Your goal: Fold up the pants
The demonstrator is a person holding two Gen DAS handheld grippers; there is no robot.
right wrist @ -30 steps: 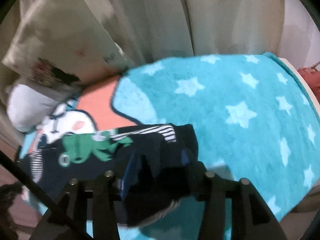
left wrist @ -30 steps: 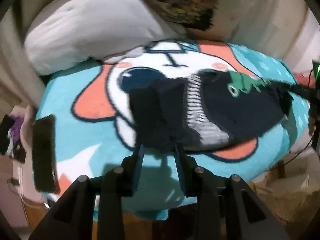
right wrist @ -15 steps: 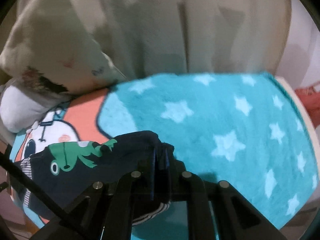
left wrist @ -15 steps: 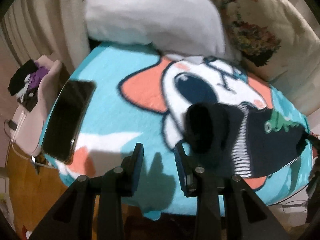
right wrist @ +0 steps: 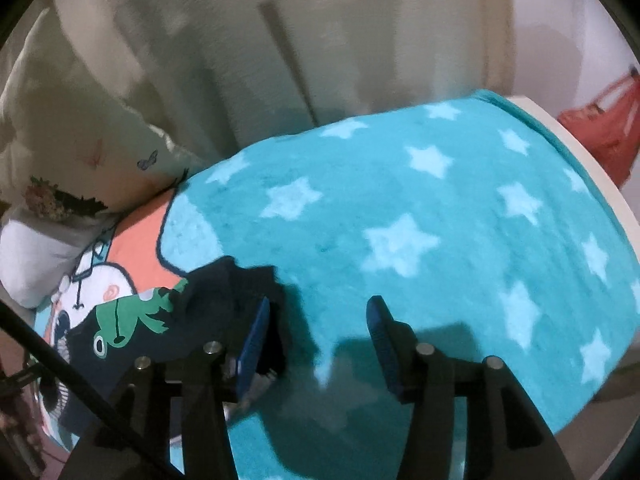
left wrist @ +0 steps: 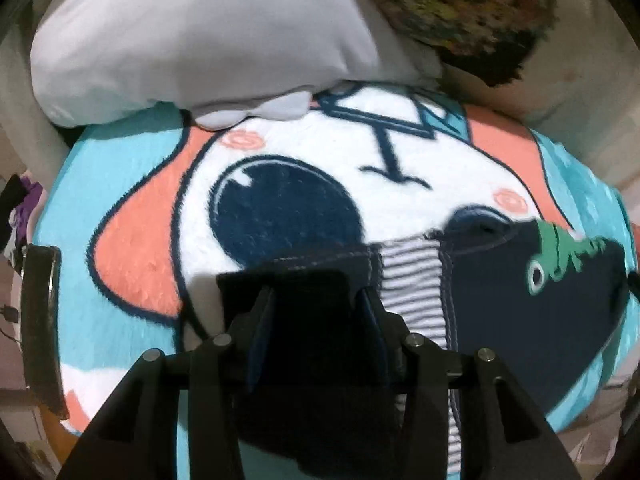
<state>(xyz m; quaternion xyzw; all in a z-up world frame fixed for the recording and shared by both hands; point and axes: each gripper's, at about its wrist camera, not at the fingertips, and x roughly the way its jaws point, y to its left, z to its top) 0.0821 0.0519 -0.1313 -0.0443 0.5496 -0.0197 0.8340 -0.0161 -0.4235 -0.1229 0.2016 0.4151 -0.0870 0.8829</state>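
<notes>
The pants (left wrist: 520, 320) are small, navy, with a striped panel and a green frog print. They lie folded on a teal cartoon blanket (left wrist: 120, 200). In the left wrist view my left gripper (left wrist: 316, 300) stands open, its jaws astride the dark folded end of the pants. In the right wrist view the pants (right wrist: 132, 328) lie at the lower left. My right gripper (right wrist: 318, 320) is open and empty over the starred blanket (right wrist: 400, 200), its left finger beside the pants' edge.
A grey pillow (left wrist: 192, 40) and a cream printed pillow (left wrist: 480, 12) lie at the bed's head. A dark phone (left wrist: 40, 328) rests at the left edge. Curtains (right wrist: 280, 40) hang behind. A red bag (right wrist: 604, 128) sits beyond the bed's right edge.
My right gripper has let go of the pants and opened. My left gripper, open half a second ago beside the pants, has moved so its jaws stand around the folded end.
</notes>
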